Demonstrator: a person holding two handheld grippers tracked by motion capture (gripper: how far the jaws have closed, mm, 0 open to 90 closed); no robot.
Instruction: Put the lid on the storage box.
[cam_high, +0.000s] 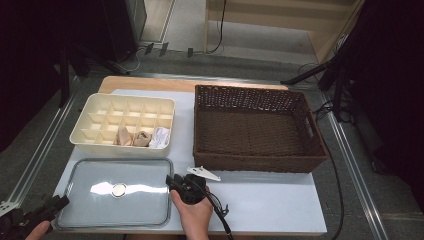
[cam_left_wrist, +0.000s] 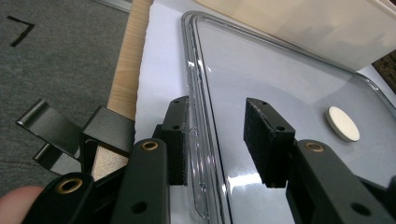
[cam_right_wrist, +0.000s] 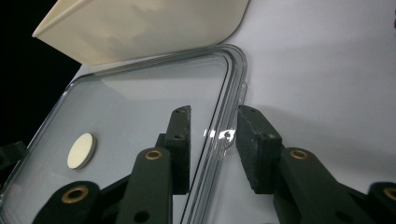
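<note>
A clear flat lid with a white disc at its centre lies on the white table cover, in front of a cream divided box. My left gripper is at the lid's left edge. In the left gripper view the lid's rim runs between its open jaws, close to the left pad and apart from the right one. My right gripper is at the lid's right edge. Its open jaws straddle the rim there, with a gap on the inner side.
The cream box holds two tan bundles and a white one in its front cells. A large dark wicker basket stands to the right of it. The table's wooden edge and grey floor lie left of the lid.
</note>
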